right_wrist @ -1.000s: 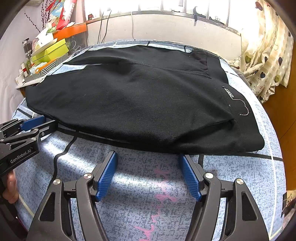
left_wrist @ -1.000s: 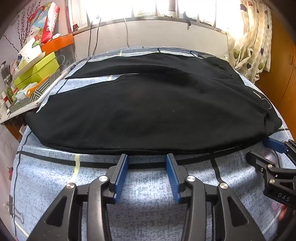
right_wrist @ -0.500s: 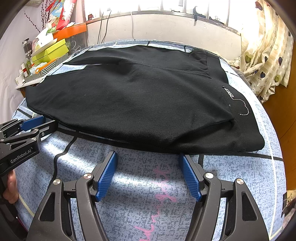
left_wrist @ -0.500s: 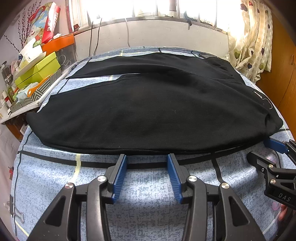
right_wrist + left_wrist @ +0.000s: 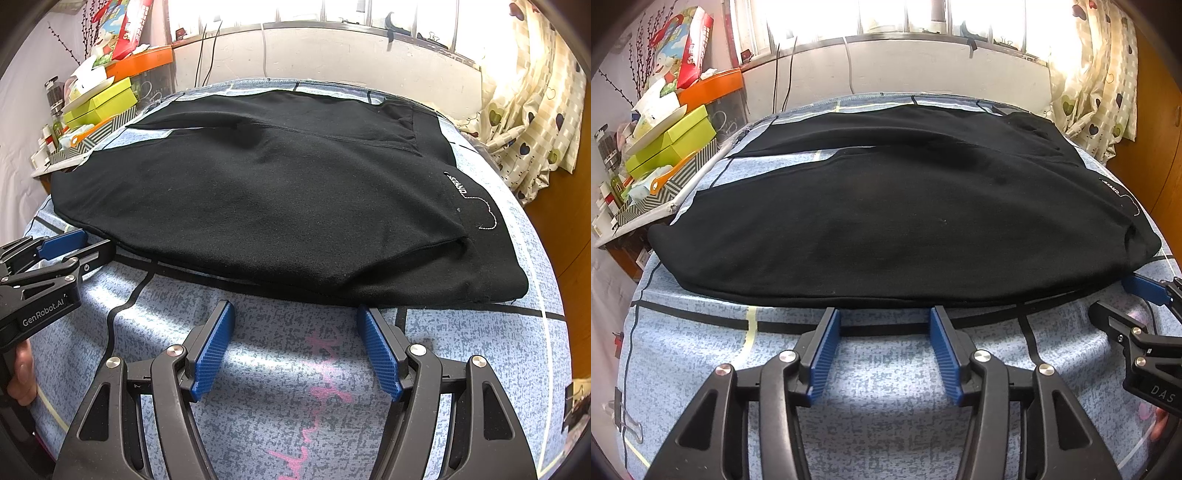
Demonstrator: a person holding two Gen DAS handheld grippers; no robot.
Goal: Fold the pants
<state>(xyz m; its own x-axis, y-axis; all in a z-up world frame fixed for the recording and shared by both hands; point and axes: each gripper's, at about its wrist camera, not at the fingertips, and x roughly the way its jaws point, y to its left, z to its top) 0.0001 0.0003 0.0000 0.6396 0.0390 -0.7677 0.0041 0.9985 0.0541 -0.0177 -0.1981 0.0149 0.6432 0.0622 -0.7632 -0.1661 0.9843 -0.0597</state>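
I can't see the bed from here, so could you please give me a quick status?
Left gripper and right gripper: jaws open, empty, at the near hem. Black pants flat on the bedsheet, unfolded. Nothing in the way.

Left wrist view: sits low behind the left gripper [image 5: 882, 314], looking forward along its two fingers across the bed [image 5: 886, 387] toward the far window wall [image 5: 905, 62]. The near hem of the black pants [image 5: 886, 221] lies just beyond the fingertips.
Right wrist view: same low forward look from behind the right gripper [image 5: 295, 310], set farther right, toward the pants' [image 5: 277, 203] right end.
Closeness: both close to the bedcover, fingers filling the lower part of each view.
Shared: pants, bedcover, window wall, cluttered shelf at far left [image 5: 657, 147] [image 5: 96, 99], curtain at far right [image 5: 1100, 74] [image 5: 535, 110].
Cross-sight: the right gripper [image 5: 1115, 299] shows at the left view's right edge; the left gripper [image 5: 88, 243] at the right view's left edge.
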